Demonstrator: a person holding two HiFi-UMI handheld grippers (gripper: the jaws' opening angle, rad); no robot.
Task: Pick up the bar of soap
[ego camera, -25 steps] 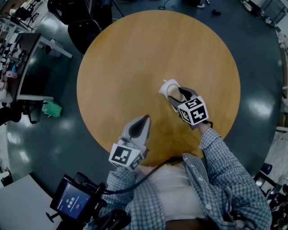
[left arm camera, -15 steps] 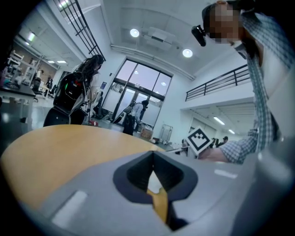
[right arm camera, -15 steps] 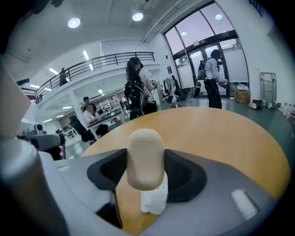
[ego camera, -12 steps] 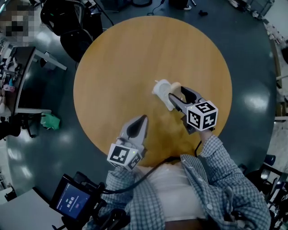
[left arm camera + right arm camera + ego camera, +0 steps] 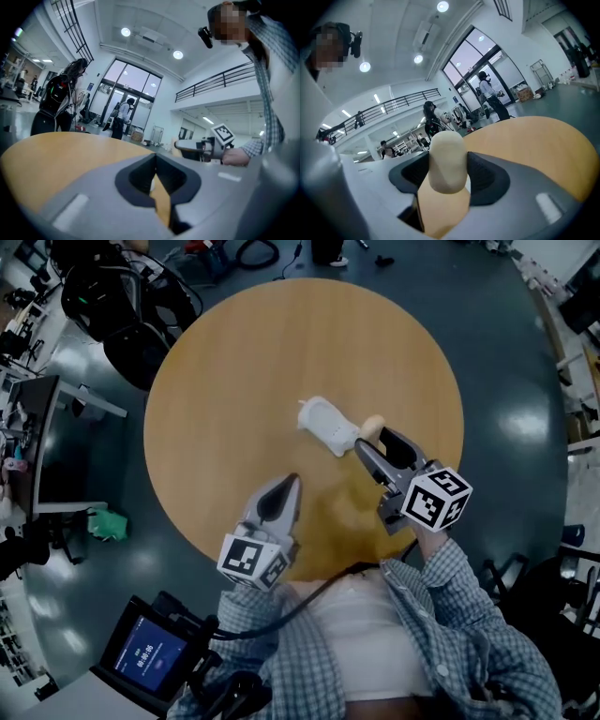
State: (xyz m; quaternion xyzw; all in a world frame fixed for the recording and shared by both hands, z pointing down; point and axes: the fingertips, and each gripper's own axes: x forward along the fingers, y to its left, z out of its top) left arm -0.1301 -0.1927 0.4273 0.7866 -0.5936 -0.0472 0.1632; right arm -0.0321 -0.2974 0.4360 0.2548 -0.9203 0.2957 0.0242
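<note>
The bar of soap (image 5: 372,425) is coming right off the white dish (image 5: 323,420), right gripper (image 5: 371,438) clamping it wide; left gripper (image 5: 284,491) staying closed, empty

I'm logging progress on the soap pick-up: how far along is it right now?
Done: the right gripper is clamped on the bar of soap, with pads on both sides. In hand: the soap sits at the jaw tips, beside a white object on the table. I cannot tell whether it has cleared the tabletop. Left: lifting it clearly away. The left gripper is shut and empty.
</note>
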